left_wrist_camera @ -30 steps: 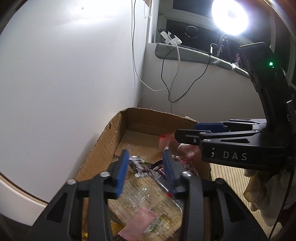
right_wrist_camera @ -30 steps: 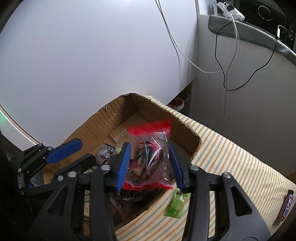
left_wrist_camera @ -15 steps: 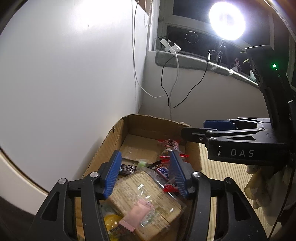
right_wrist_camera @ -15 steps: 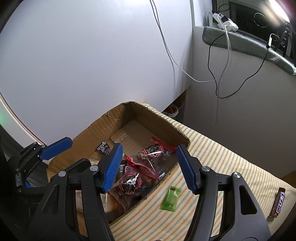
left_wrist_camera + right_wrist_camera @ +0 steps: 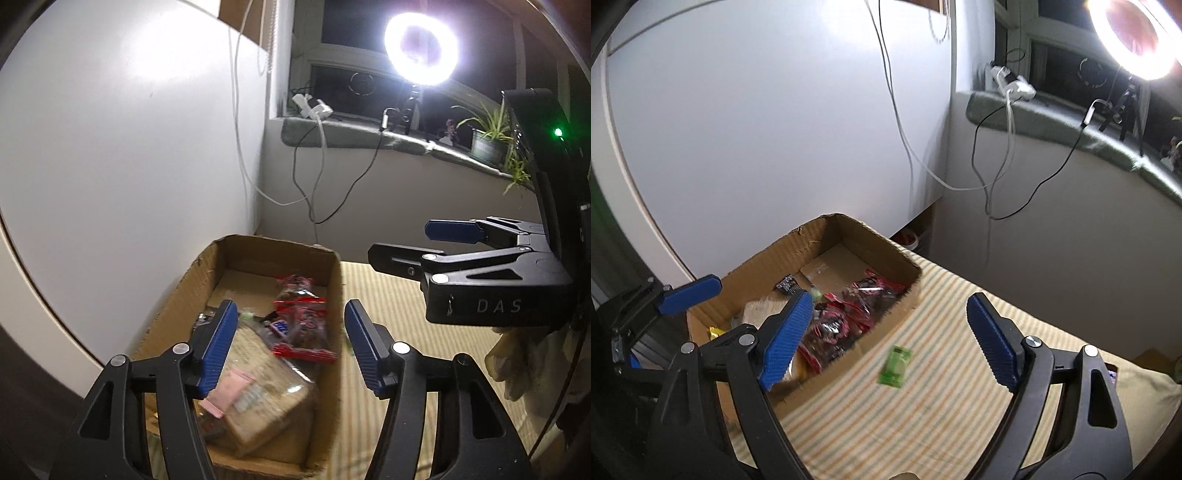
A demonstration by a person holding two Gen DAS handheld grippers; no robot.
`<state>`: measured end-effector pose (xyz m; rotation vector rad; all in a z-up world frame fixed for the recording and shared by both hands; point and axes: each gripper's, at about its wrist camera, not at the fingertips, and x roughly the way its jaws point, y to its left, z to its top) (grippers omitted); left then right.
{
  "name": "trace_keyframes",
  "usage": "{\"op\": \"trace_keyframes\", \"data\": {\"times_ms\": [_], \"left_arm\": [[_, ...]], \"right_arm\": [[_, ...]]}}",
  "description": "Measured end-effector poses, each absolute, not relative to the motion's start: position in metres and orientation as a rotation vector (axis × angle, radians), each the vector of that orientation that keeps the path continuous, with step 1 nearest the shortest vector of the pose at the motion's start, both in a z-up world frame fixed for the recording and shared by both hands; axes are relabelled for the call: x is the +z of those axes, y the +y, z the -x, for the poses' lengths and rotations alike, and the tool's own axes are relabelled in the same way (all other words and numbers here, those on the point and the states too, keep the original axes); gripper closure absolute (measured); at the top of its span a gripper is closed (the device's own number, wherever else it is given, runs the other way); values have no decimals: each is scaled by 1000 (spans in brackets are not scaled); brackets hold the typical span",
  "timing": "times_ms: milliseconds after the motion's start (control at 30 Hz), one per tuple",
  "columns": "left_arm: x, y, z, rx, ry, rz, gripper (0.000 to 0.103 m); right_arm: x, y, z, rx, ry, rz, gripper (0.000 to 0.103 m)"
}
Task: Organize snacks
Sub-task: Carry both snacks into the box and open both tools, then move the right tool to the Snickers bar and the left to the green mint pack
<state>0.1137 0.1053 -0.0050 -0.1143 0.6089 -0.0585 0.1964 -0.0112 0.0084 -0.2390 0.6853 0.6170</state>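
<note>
Opening with nothing between them, both tools, left tool point(image 5: 290, 345) and right tool point(image 5: 892, 338), hang above the cardboard box point(image 5: 886, 240); next, approach the green packet point(image 5: 895, 365) squarely.

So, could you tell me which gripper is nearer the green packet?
Right gripper: the green packet lies just below its opening jaws. The left gripper hangs over the cardboard box.

Each camera sits behind its own tool and looks forward and down along the fingers, close above the cardboard box point(image 5: 332, 295). Both views share that box point(image 5: 849, 236), the white wall point(image 5: 129, 147) and the ring light point(image 5: 1130, 40) beyond.
</note>
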Motion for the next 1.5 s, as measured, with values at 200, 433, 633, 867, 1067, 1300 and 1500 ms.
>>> {"op": "trace_keyframes", "data": {"times_ms": [200,433,633,867,1067,1300,1500], "left_arm": [[-3,88,-106,-96,602,128,43],[-16,66,-100,-144,626,165,43],[-30,38,-98,-193,655,172,43],[-49,7,-106,-243,706,157,43],[-64,-3,-125,-239,751,163,46],[-76,-10,-147,-204,795,143,57],[-84,-11,-165,-143,823,113,59]], "right_arm": [[17,-45,-179,594,620,220,15],[17,-100,-181,538,623,193,15],[-1,-159,-191,454,654,168,15],[-32,-218,-205,383,722,146,15],[-58,-247,-221,354,783,158,15],[-75,-260,-264,292,842,132,21],[-88,-262,-288,266,867,131,23]]}}
